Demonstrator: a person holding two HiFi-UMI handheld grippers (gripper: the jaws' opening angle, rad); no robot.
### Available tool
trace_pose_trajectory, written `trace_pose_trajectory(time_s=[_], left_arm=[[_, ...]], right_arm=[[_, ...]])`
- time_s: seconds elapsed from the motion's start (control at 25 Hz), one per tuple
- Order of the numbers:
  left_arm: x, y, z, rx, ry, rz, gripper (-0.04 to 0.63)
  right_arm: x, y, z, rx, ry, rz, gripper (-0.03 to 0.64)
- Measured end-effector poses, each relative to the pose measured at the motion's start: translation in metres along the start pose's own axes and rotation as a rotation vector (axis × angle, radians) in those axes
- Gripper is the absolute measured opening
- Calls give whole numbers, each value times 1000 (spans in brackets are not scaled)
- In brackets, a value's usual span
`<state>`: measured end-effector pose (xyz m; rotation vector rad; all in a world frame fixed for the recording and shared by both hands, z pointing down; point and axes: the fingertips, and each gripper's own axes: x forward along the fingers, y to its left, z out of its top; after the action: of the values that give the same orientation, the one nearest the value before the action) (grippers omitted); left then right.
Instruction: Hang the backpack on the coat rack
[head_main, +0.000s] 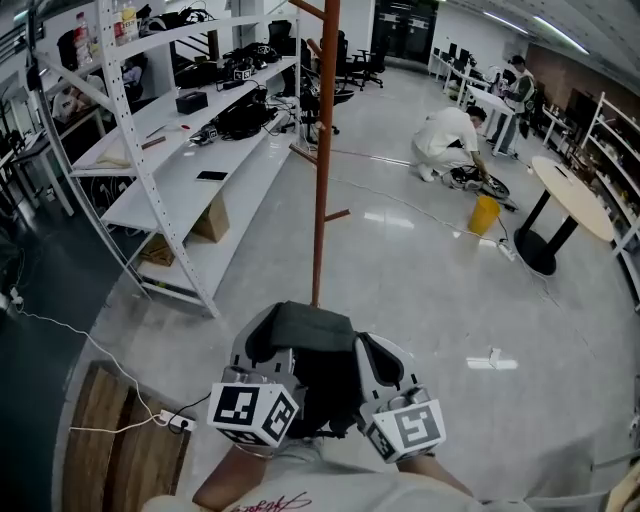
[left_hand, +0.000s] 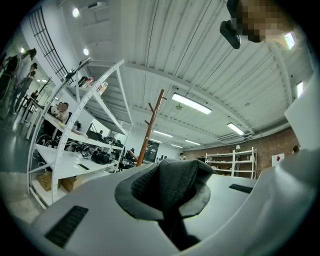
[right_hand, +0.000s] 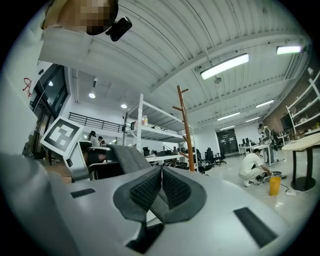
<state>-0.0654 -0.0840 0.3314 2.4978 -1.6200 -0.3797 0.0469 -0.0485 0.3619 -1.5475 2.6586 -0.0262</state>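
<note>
Nearest the head camera, the backpack (head_main: 305, 345) hung in the air between the two grippers, low in front of the person and well short of the coat rack (head_main: 323, 150). On the left gripper (left_hand: 170, 187) the fingers were clenched on a thick fold of its grey fabric. On the right gripper (right_hand: 160, 192) they were pressed nearly together, apparently pinching a thin edge of it. Two grips probably kept the top spread and level so a loop could meet a peg. Open floor (head_main: 420, 290) lay between bag and rack, so nothing blocked the approach. White shelving (head_main: 190, 170) stood just left of the pole. A crouching person (head_main: 448, 140) and a yellow bucket (head_main: 484, 213) were well off to the right.
</note>
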Motion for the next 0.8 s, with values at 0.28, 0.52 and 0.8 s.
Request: trace_pose_trajectory(time_s=[0.28,0.52,0.8], left_arm=[[79,45,6,-12,25,-38,40],[145,70,9,14,34,-80,40],[207,76,30,60,3,-127,40]], right_arm=[[92,-40,13,11,-29,-23,17],[153,-69,13,-4,-43,-70,17],[181,-101,17,-13,-33,-100,17]])
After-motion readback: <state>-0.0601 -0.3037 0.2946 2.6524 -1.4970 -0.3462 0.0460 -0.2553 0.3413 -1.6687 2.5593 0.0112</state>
